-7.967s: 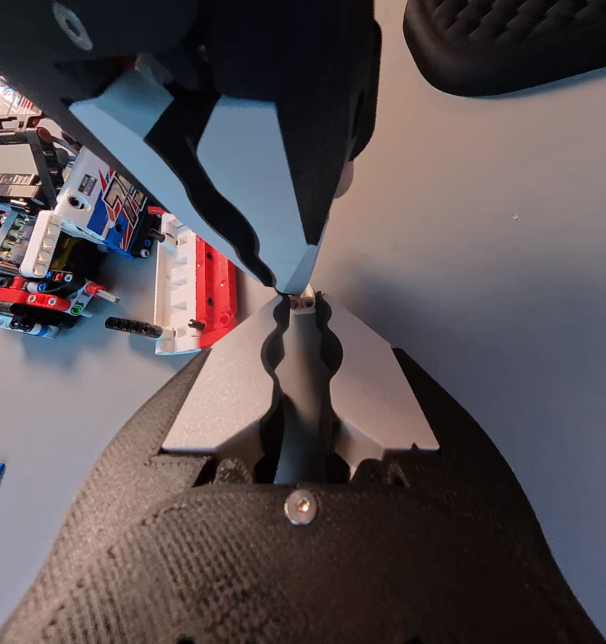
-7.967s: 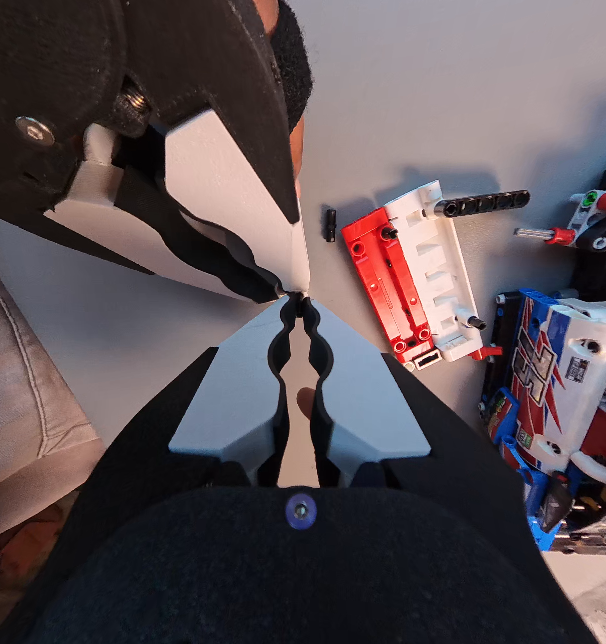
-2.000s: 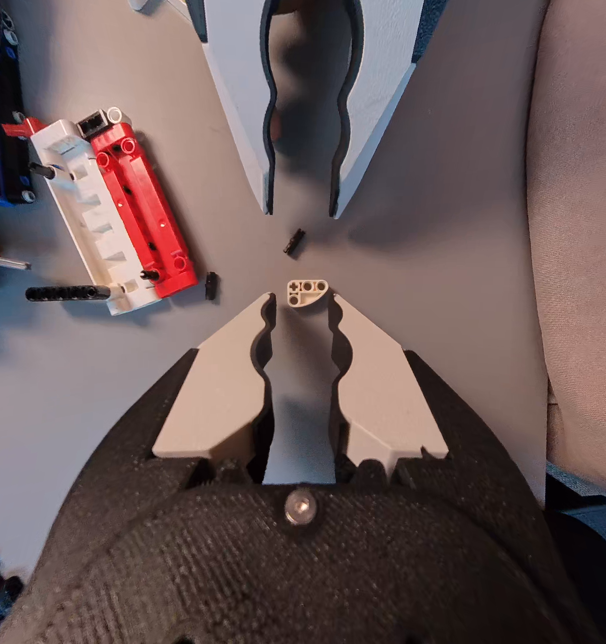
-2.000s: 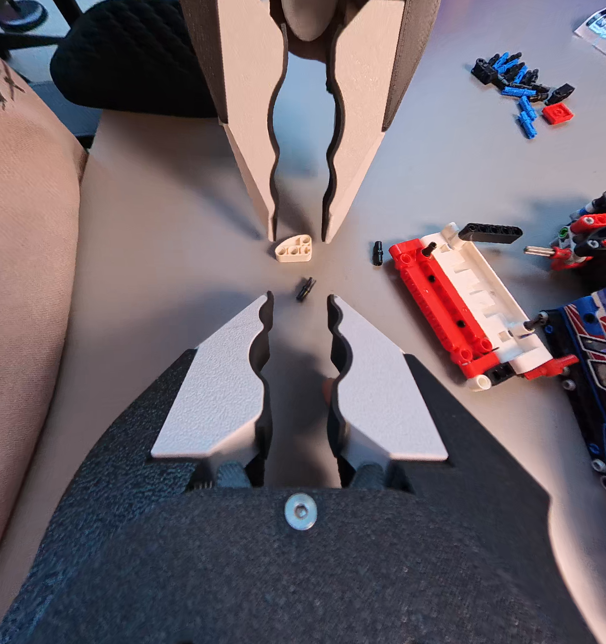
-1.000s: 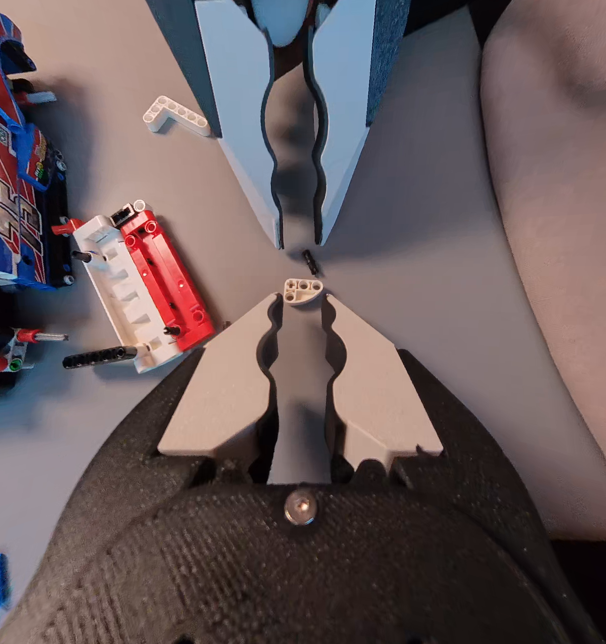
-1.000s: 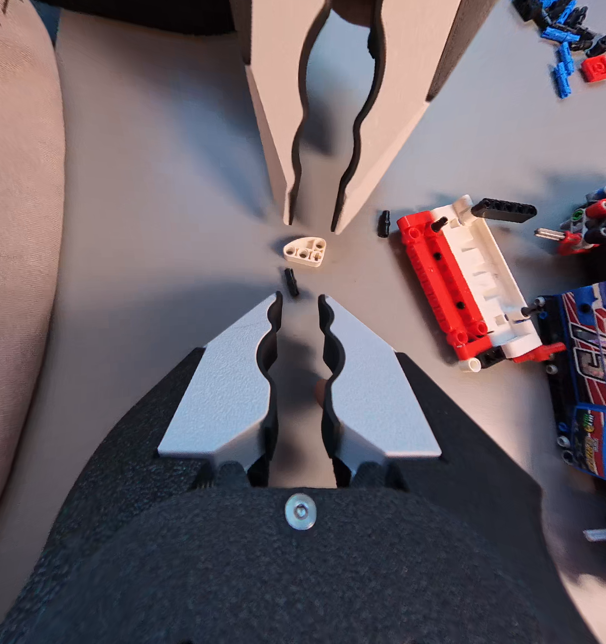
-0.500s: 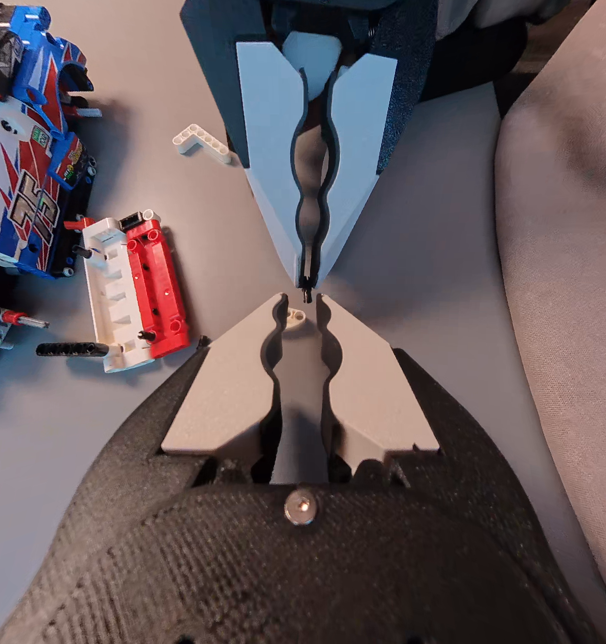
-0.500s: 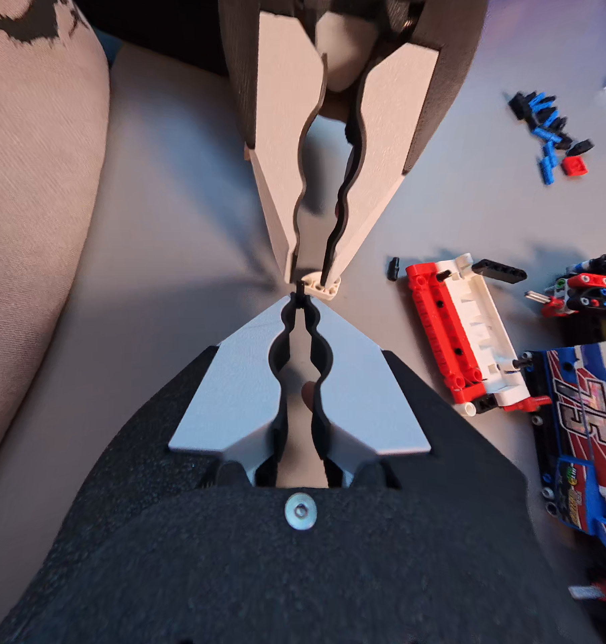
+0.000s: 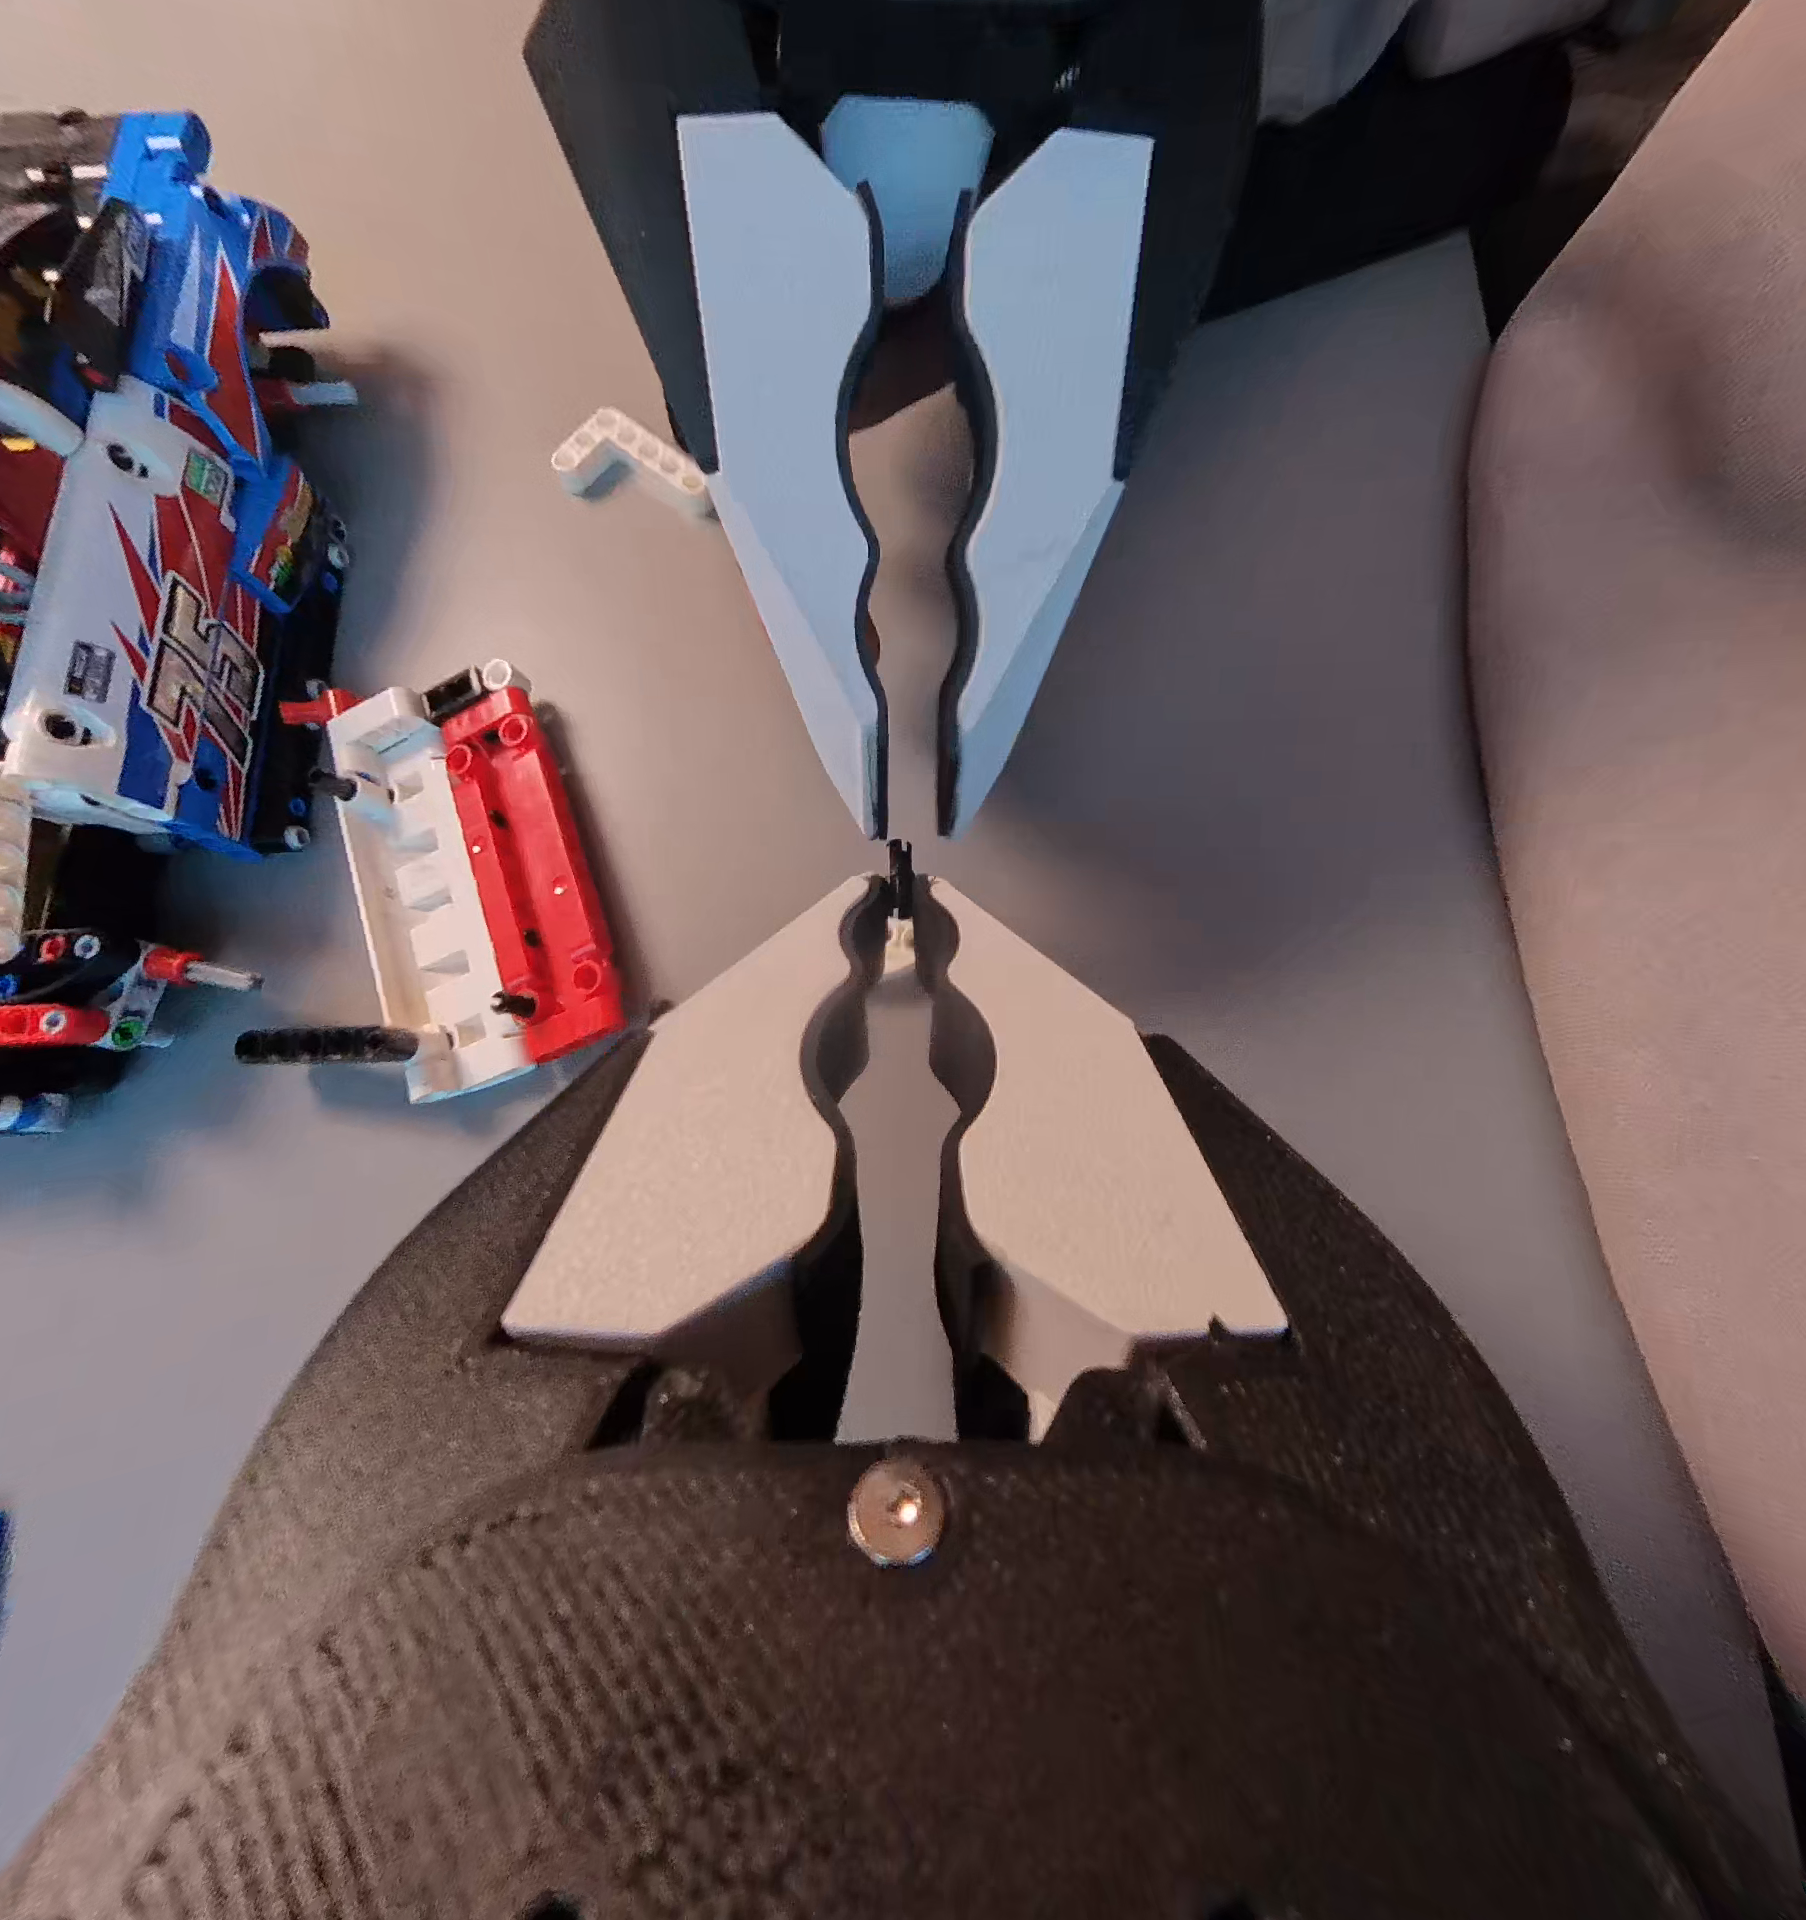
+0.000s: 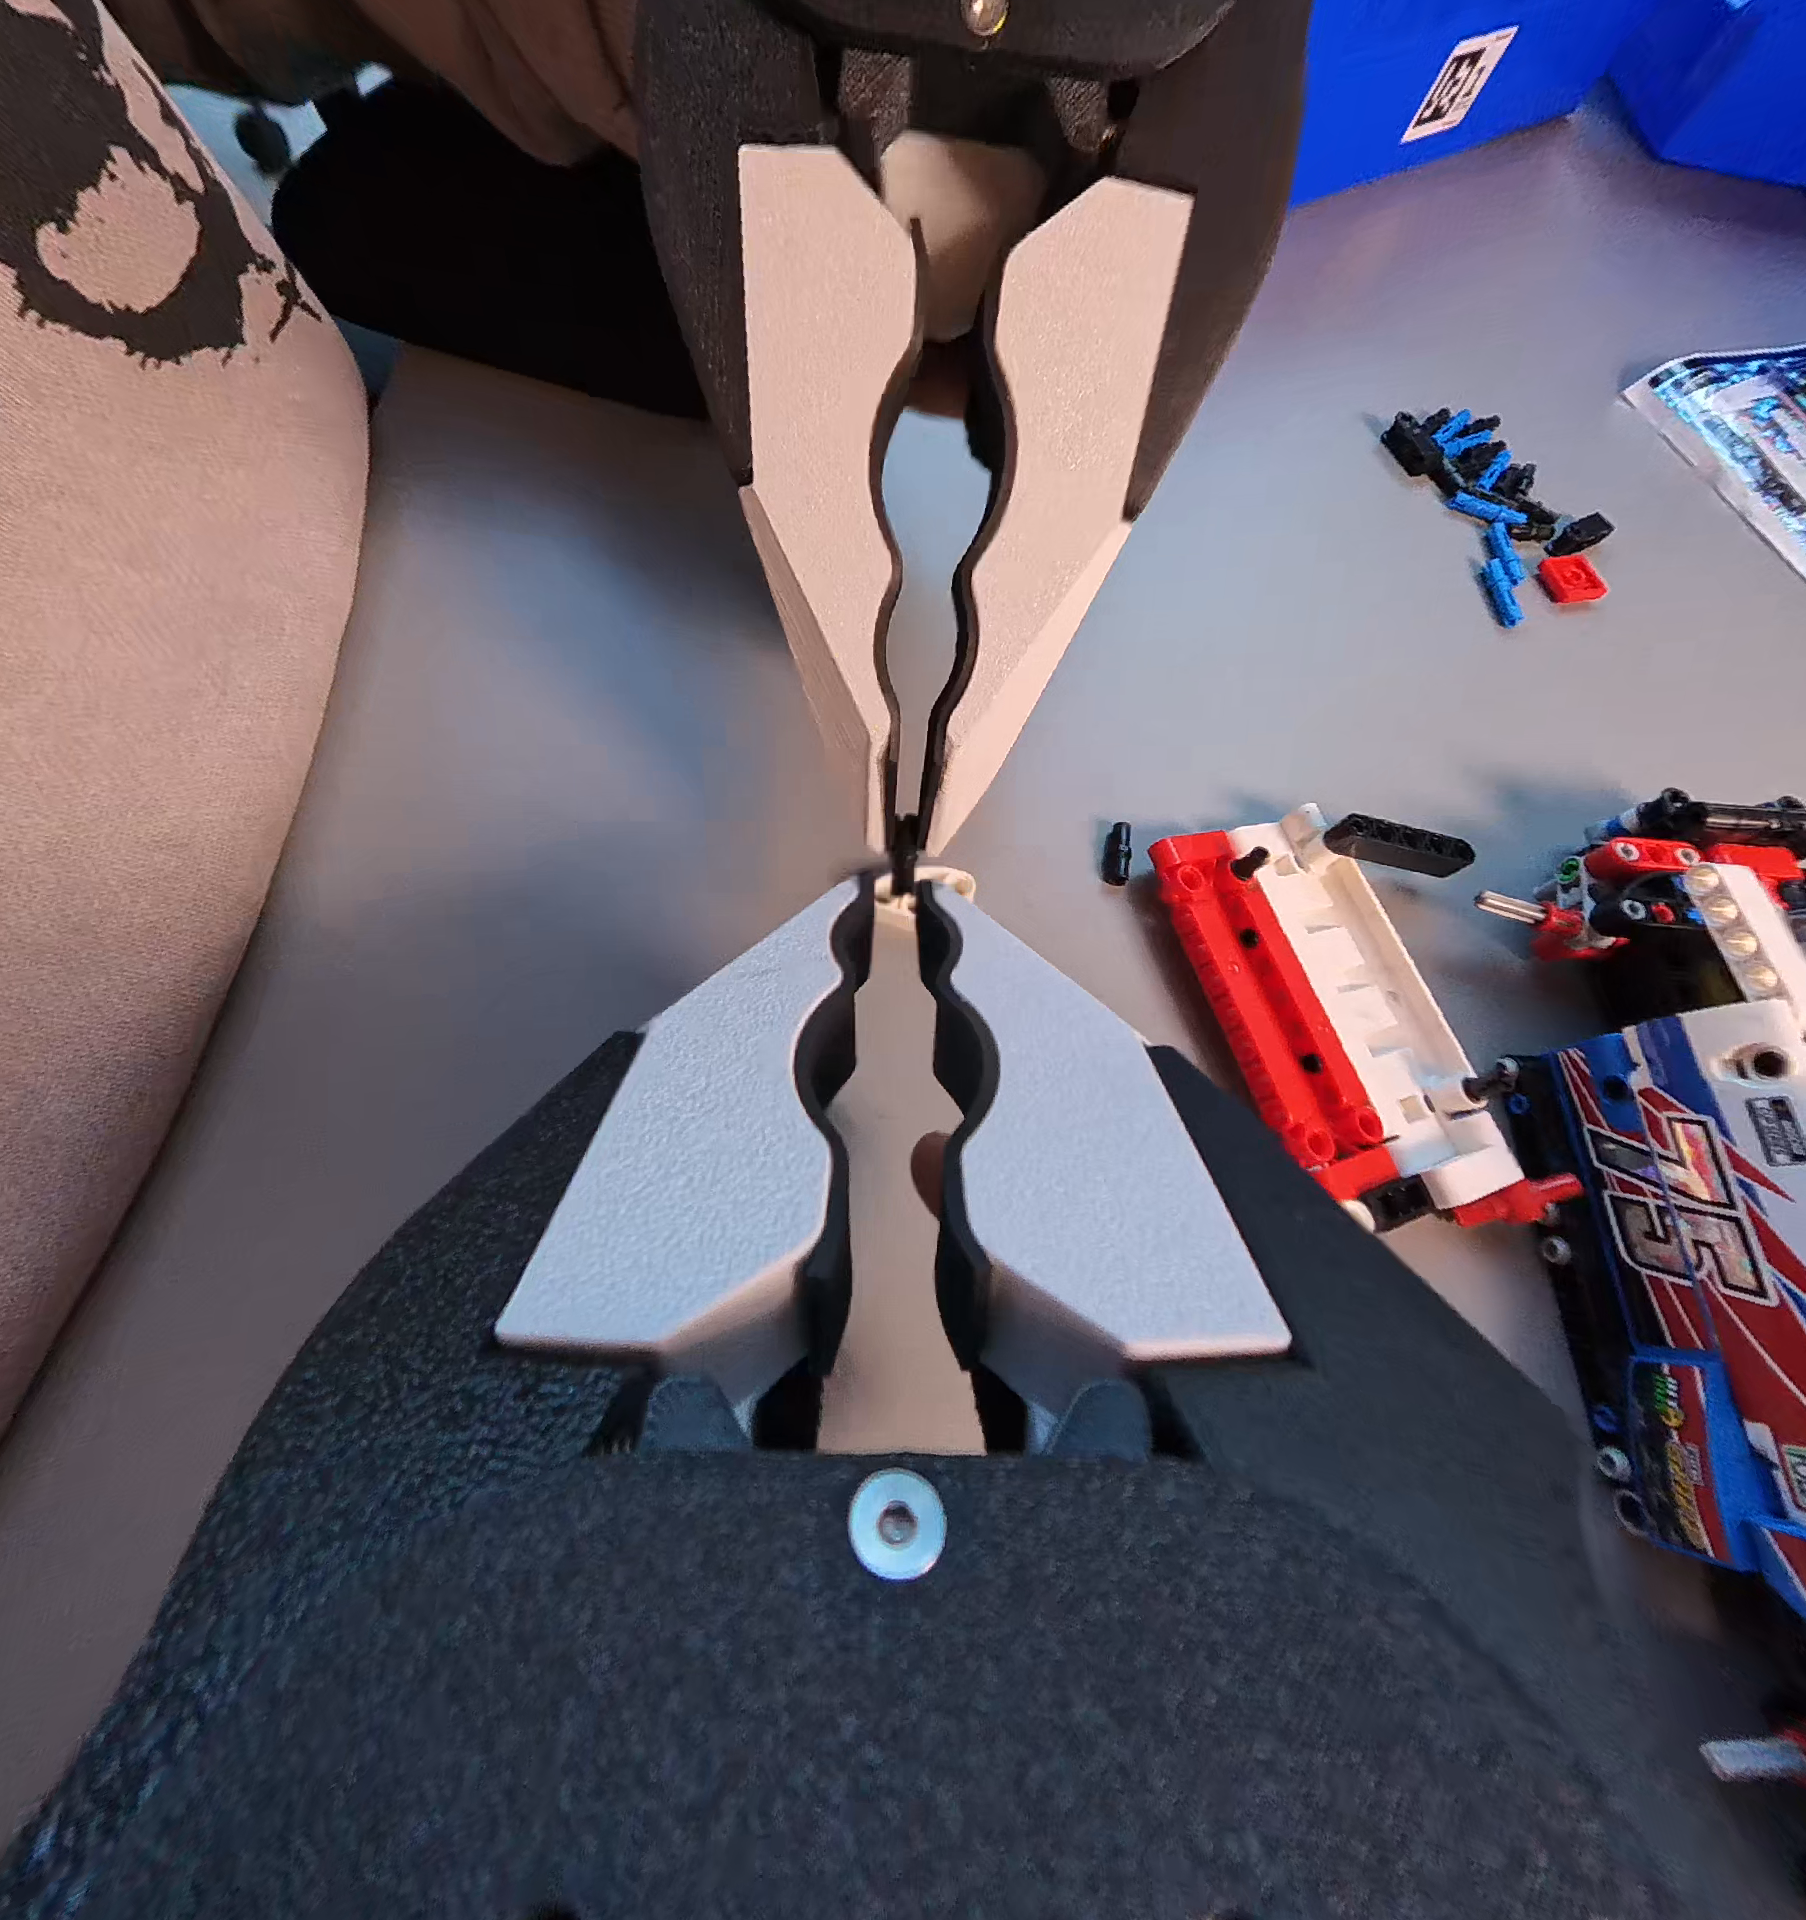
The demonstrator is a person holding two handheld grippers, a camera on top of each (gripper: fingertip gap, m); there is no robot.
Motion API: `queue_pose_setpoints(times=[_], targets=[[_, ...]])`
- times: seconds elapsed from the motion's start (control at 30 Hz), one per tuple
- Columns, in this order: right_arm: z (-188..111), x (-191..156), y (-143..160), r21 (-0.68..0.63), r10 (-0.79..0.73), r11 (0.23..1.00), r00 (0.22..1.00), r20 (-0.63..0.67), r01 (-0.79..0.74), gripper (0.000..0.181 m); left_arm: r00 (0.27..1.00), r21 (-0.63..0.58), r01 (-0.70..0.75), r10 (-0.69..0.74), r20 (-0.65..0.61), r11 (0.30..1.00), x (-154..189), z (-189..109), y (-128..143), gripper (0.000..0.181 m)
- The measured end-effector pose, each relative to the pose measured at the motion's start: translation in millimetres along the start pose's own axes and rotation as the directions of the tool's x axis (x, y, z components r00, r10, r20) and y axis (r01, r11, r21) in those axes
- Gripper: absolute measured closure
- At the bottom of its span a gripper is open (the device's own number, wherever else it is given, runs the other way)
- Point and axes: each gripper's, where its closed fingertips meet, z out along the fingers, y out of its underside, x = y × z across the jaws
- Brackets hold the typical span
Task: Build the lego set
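The left claw [image 9: 897,902] is pinching a small white lego piece [image 9: 899,940] with a black pin [image 9: 897,864] sticking out of it just above the bench [image 9: 1242,727], while the right claw [image 10: 894,891], jaws slightly parted, is facing it tip to tip.

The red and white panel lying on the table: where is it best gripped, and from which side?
Across the short width of the red and white panel, near mid-length, from above. It lies flat, and black pins and a black beam stick out near its ends.
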Motion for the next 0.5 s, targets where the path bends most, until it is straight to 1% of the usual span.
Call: queue_pose_setpoints(times=[0.07, 0.13, 0.2, 0.27, 0.4, 0.5], targets=[[4, 2, 12, -0.07, -0.009, 0.997, 1.0, -0.006, 0.009, 0.162, 1.0, -0.091, -0.024, 0.023, -0.005, 0.996, -3, -2, 9, 0.179], [7, 1, 23, -0.128, -0.012, 0.992, 1.0, 0.009, 0.013, 0.156, 0.999, -0.171, -0.05, 0.047, -0.019, 0.984, -5, -2, 14, 0.179], [8, 0, 26, -0.145, -0.005, 0.989, 1.0, 0.016, 0.007, 0.15, 0.996, -0.249, -0.088, 0.079, -0.046, 0.964, -4, 1, 17, 0.179], [5, 1, 28, -0.145, 0.004, 0.989, 1.0, 0.017, -0.001, 0.148, 0.991, -0.319, -0.131, 0.112, -0.077, 0.939, -4, 3, 20, 0.179], [0, 5, 28, -0.114, 0.055, 0.992, 0.998, 0.011, -0.053, 0.149, 0.982, -0.426, -0.178, 0.131, -0.136, 0.887, -6, 6, 22, 0.179], [0, 5, 24, -0.058, 0.11, 0.992, 0.994, 0.021, -0.108, 0.152, 0.976, -0.457, -0.2, 0.136, -0.17, 0.867, -7, 6, 19, 0.179]])
